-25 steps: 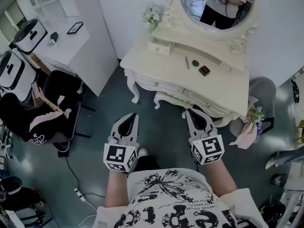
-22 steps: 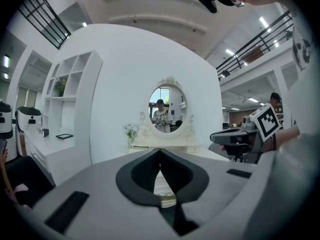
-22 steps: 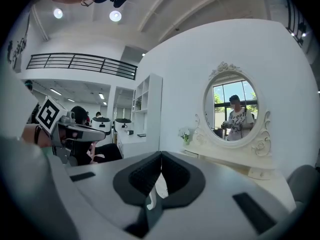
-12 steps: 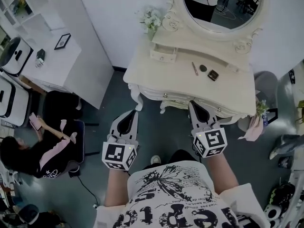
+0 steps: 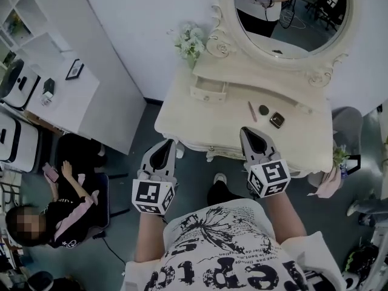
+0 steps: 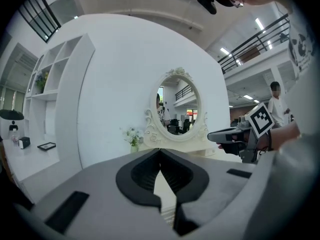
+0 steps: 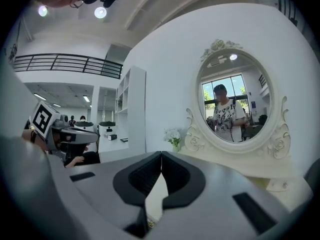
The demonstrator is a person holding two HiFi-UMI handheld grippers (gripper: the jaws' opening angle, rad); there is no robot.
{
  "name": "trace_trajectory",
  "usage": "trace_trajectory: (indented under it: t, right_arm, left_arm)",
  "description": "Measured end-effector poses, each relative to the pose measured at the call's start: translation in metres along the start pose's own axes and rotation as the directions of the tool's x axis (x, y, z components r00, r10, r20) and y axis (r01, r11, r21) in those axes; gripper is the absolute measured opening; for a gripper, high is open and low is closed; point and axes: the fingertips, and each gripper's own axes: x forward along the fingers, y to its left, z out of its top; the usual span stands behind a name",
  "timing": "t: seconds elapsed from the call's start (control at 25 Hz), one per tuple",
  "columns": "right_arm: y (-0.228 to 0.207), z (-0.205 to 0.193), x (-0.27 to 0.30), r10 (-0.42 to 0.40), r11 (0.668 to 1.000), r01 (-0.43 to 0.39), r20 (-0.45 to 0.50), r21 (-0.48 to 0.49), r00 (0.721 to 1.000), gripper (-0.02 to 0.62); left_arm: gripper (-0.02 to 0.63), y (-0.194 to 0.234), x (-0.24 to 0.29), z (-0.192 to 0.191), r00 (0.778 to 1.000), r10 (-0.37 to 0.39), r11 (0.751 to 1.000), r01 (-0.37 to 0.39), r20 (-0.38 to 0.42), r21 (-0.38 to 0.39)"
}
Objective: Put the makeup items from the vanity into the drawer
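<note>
On the cream vanity (image 5: 182, 117) under its oval mirror (image 5: 290, 17) lie a thin pink pencil (image 5: 251, 111), a small dark round item (image 5: 264, 109) and a square dark compact (image 5: 277, 120). A small drawer (image 5: 209, 90) on the vanity's top shelf stands slightly pulled out. My left gripper (image 5: 168, 143) (image 6: 160, 149) is shut and empty at the vanity's front left edge. My right gripper (image 5: 247, 131) (image 7: 161, 153) is shut and empty, its tip just over the front edge, a little short of the makeup items. Both point about level toward the mirror (image 6: 177, 115) (image 7: 235, 101).
A vase of white flowers (image 5: 190, 41) stands at the vanity's back left. A white desk (image 5: 60, 96) and shelves are to the left, with a seated person (image 5: 60, 211) at lower left. A stool with a pink cloth (image 5: 330, 183) is at the right.
Both grippers have travelled forward to the vanity, from over the floor to its front edge. The jaws stayed shut. The vanity now fills more of the view.
</note>
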Motion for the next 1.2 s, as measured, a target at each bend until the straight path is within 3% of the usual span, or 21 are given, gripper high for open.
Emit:
trace_trajectory:
  t: [0.32,0.76,1.0,1.2]
  right_arm:
    - [-0.093,0.009,0.072,0.024,1.000,-0.025,-0.036,-0.006,0.999,0.017]
    - [-0.165,-0.035,0.123,-0.048,0.998,0.053,-0.165,0.029,0.985,0.018]
    - [-0.181,-0.088,0.136,-0.115,0.987,0.145,-0.332,0.069,0.936,0.018]
    - [-0.192,-0.147,0.147,-0.133,0.977,0.198,-0.490,0.082,0.861,0.020]
  left_arm:
    - [0.020,0.010,0.120,0.026,1.000,0.007,1.000,-0.007,0.006,-0.007]
    - [0.020,0.014,0.231,0.001,0.993,-0.100,0.994,0.097,-0.064,-0.049]
    - [0.019,0.018,0.272,-0.027,0.966,-0.229,0.972,0.220,-0.118,-0.082]
    - [0.020,0.026,0.299,-0.045,0.941,-0.308,0.950,0.297,-0.141,-0.094]
